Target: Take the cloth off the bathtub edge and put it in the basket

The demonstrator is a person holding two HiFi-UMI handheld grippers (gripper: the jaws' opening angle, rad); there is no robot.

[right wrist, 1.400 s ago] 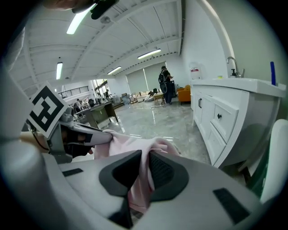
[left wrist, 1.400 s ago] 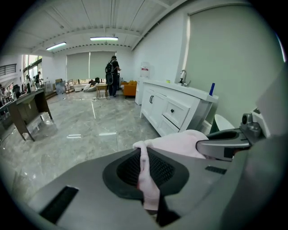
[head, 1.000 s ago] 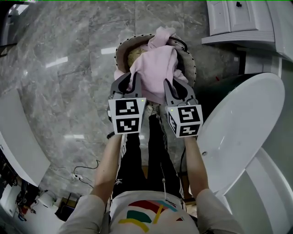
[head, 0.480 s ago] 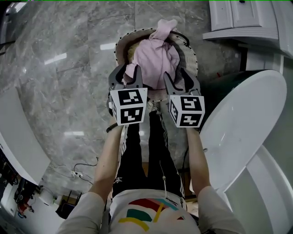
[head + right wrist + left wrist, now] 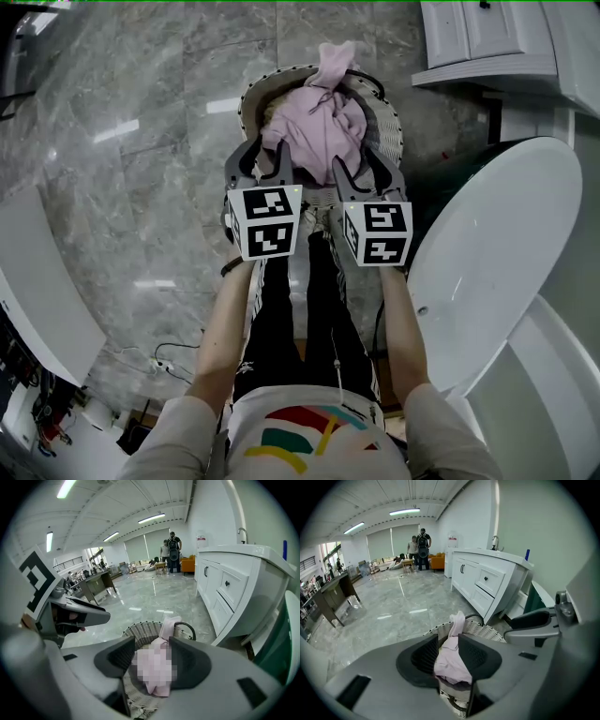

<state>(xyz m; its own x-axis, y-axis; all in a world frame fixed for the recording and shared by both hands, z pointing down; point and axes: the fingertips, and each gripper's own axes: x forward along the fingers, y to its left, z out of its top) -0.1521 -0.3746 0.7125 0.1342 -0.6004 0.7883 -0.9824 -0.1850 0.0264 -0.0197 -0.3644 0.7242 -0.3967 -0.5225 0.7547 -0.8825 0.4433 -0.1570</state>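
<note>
The pink cloth [image 5: 314, 127] lies bunched in the round wicker basket [image 5: 246, 98] on the floor, one end draped over the far rim. My left gripper [image 5: 265, 161] and right gripper [image 5: 364, 164] hover side by side over the basket's near rim. Both have just been opening their jaws, and neither pair of pads presses on anything. In the left gripper view the cloth [image 5: 451, 663] shows through the gap of the left gripper [image 5: 447, 641], down in the basket [image 5: 480, 629]. The right gripper [image 5: 152, 644] frames the cloth [image 5: 168, 626] and basket [image 5: 140, 630] likewise.
A white bathtub [image 5: 487, 272] curves along the right, close to the basket. A white cabinet [image 5: 478, 37] stands at the far right. Grey marble floor [image 5: 141, 169] surrounds the basket. A white fixture [image 5: 37, 281] sits at the left. Two people stand far off [image 5: 419, 545].
The cloth hung between both shut grippers above the basket; now it has dropped into the basket. Both jaws have opened, and the grippers stay near the near rim.
</note>
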